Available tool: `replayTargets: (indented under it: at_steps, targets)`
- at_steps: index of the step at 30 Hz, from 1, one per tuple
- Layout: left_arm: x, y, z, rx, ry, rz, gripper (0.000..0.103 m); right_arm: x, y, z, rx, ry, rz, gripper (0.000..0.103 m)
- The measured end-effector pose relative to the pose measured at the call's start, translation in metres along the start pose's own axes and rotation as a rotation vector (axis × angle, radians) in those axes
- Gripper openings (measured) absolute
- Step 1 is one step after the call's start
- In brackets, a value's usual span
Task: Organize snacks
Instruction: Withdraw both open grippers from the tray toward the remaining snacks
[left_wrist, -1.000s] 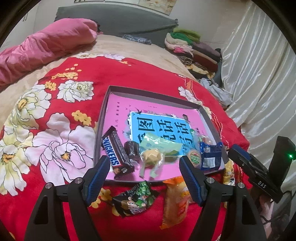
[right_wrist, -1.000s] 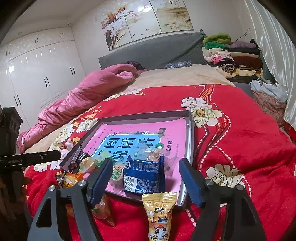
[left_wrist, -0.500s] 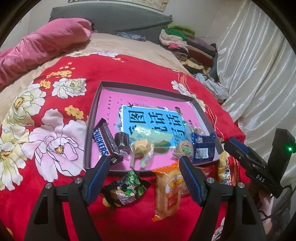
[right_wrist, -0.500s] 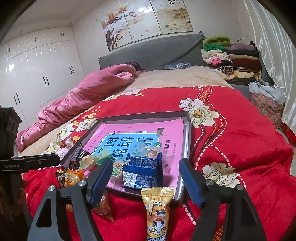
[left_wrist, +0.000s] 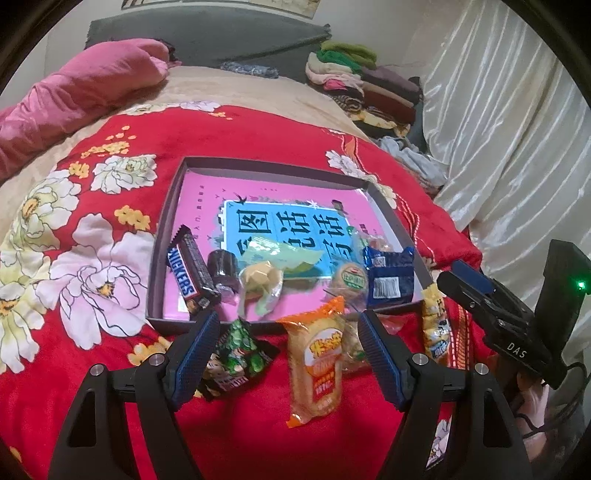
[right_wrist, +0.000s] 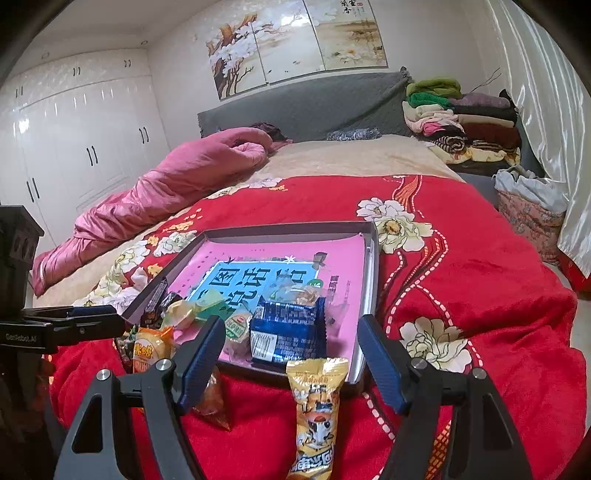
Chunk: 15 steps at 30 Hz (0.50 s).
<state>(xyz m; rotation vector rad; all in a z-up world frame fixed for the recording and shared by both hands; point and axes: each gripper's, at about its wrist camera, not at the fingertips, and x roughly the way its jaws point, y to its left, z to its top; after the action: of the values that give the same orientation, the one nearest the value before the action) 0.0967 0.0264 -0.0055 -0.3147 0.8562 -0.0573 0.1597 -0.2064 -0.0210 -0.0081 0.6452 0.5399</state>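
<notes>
A shallow grey tray (left_wrist: 173, 206) with a pink bottom lies on the red flowered bedspread; it also shows in the right wrist view (right_wrist: 372, 266). In it lie a Snickers bar (left_wrist: 190, 273), a dark candy (left_wrist: 222, 267), a yellow wrapped sweet (left_wrist: 260, 282), a round green-label snack (left_wrist: 349, 282) and a blue packet (left_wrist: 391, 280). On the bedspread before the tray lie a green packet (left_wrist: 238, 354) and an orange packet (left_wrist: 317, 354). My left gripper (left_wrist: 286, 356) is open above them. My right gripper (right_wrist: 291, 360) is open over a yellow packet (right_wrist: 317, 406).
A pink quilt (right_wrist: 166, 184) lies at the far left of the bed. Folded clothes (right_wrist: 458, 114) are stacked by the grey headboard (right_wrist: 306, 103). A white curtain (left_wrist: 509, 129) hangs along the right side. White wardrobes (right_wrist: 77, 140) stand beyond the bed.
My left gripper has drawn back toward the bed's near edge, so the green and orange packets now lie between its fingers. My right gripper has pulled back slightly. Both stayed open.
</notes>
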Motion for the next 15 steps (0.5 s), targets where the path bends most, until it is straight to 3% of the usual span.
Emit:
replayTargets:
  at_steps: [15]
  targets:
    - [0.011, -0.009, -0.021, 0.016, 0.085, -0.032, 0.078, 0.005, 0.004, -0.021, 0.001, 0.127, -0.075, 0.074]
